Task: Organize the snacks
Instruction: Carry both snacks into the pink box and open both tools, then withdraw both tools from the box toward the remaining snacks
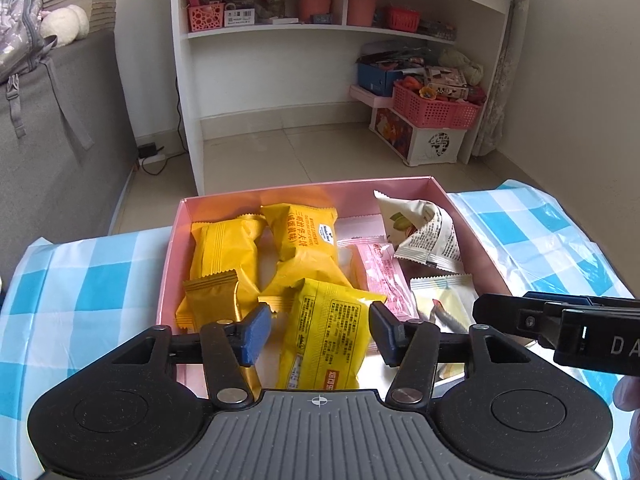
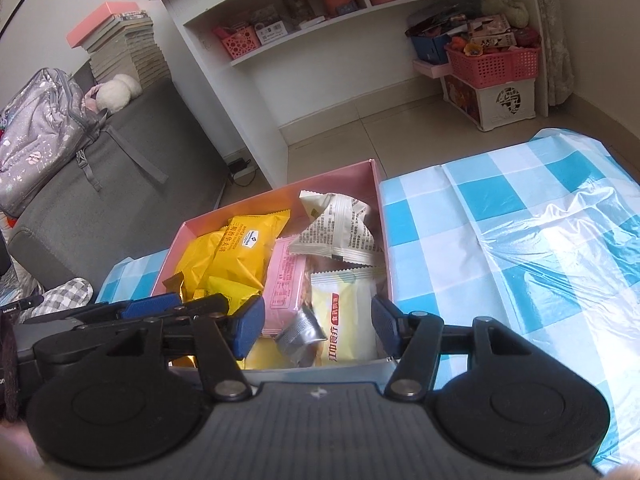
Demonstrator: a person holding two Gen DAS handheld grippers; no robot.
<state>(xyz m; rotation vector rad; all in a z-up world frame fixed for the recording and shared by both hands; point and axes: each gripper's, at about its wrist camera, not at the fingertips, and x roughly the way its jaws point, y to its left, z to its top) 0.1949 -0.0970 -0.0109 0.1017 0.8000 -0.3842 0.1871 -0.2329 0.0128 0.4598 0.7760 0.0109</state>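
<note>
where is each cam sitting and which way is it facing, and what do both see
Left wrist: rides on the left hand-held gripper, looking forward and down into the pink box of snacks; its own jaws stand open around a yellow packet, and the right hand-held gripper enters at right.
Right wrist: rides on the right hand-held gripper, angled down over the box's right side and the checked tablecloth; the left one shows at left.
Shared: box, snacks, tablecloth, white shelf.

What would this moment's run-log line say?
left gripper: open over yellow packet | right gripper: open over pale packet | pink box: full of snacks | checked cloth: bare
</note>
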